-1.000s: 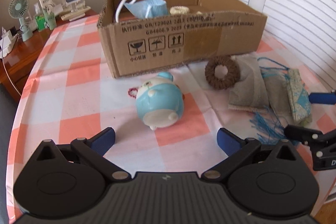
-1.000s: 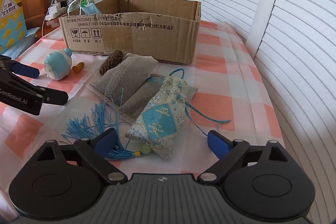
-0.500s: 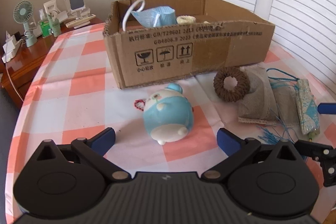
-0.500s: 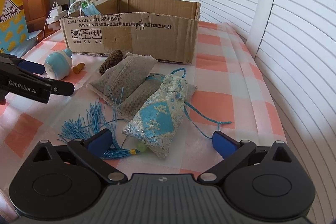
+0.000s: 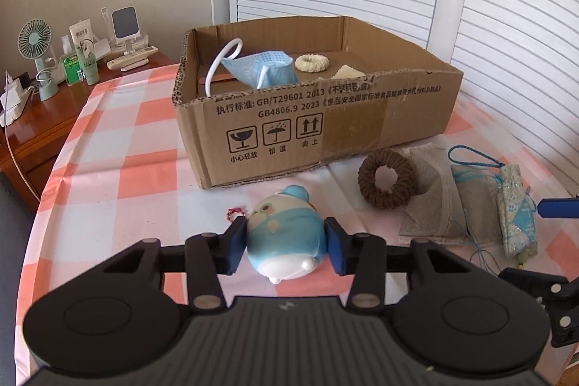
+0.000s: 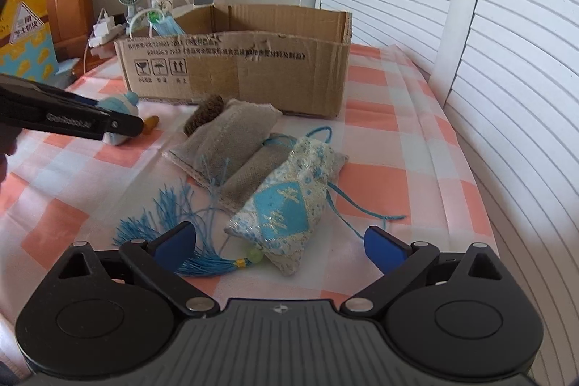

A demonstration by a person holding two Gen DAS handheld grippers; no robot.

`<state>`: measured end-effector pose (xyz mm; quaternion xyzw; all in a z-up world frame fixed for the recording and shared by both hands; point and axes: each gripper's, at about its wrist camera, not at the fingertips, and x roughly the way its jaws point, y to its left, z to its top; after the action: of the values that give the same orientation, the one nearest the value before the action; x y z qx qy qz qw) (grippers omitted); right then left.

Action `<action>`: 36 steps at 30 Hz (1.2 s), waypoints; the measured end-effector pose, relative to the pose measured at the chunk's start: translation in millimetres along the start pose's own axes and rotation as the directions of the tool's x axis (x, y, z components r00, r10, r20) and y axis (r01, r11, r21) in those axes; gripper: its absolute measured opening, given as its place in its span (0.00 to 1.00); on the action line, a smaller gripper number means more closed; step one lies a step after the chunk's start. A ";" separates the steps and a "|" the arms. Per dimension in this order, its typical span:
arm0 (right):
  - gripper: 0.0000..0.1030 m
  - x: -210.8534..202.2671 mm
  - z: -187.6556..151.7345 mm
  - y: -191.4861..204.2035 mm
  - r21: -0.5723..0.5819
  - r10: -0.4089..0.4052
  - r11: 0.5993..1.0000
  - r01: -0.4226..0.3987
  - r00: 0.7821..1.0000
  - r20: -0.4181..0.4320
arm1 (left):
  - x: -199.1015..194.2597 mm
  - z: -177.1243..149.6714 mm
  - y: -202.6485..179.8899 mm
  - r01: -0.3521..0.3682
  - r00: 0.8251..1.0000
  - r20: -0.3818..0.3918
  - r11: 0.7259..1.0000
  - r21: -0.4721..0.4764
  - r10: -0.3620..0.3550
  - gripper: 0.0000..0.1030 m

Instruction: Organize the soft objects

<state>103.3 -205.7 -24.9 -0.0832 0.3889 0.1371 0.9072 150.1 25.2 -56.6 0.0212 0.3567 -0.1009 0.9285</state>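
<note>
The left gripper point(image 5: 286, 243) has just been closing, and its two blue pads now press against the flanks of the blue-and-white plush toy point(image 5: 286, 237). The toy is rounded and smooth-skinned, with a white underside and a small cap-like bump at the far end. It lies on the checked tablecloth point(image 5: 119, 176) just in front of the near wall of the cardboard box point(image 5: 325, 129). A small red loop lies beside the toy's left side.

The right gripper point(image 6: 280, 243) stands wide open with nothing between its pads. It hovers over the near end of the blue patterned sachet point(image 6: 289, 205), a plump pouch of glittery woven fabric. A blue tassel point(image 6: 163, 227) of fine threads fans out from the sachet near the left pad, joined by a pale green bead.

Two grey sachets point(image 6: 231, 147) of coarse, burlap-like weave lie beneath and behind the patterned sachet. A brown scrunchie point(image 5: 387, 183), ring-shaped and ribbed, leans against their far end.

The box is open-topped corrugated board with printed markings and a tape patch. Inside it are a blue face mask point(image 5: 257, 71) with white loops and a cream scrunchie point(image 5: 312, 63).
</note>
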 end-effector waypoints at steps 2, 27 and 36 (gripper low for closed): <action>0.88 -4.9 2.4 0.9 0.003 0.011 1.000 -0.011 1.000 0.026 | -1.0 -0.1 0.6 0.006 1.000 0.002 1.000 0.000 -0.006 0.43; 0.26 -21.0 25.3 -0.6 -0.032 0.016 0.999 -0.014 0.999 0.052 | -28.5 9.9 4.6 0.125 0.992 -0.051 0.984 0.126 -0.119 0.42; 0.26 -51.3 52.7 -5.2 -0.116 0.079 0.991 -0.065 0.990 0.119 | -67.0 53.1 -0.7 0.186 0.982 -0.026 0.953 0.240 -0.185 0.42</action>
<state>107.1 -206.5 48.7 -0.1112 0.3267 0.1963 0.9178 136.4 30.1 27.6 0.1006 0.3438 -0.2303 0.9048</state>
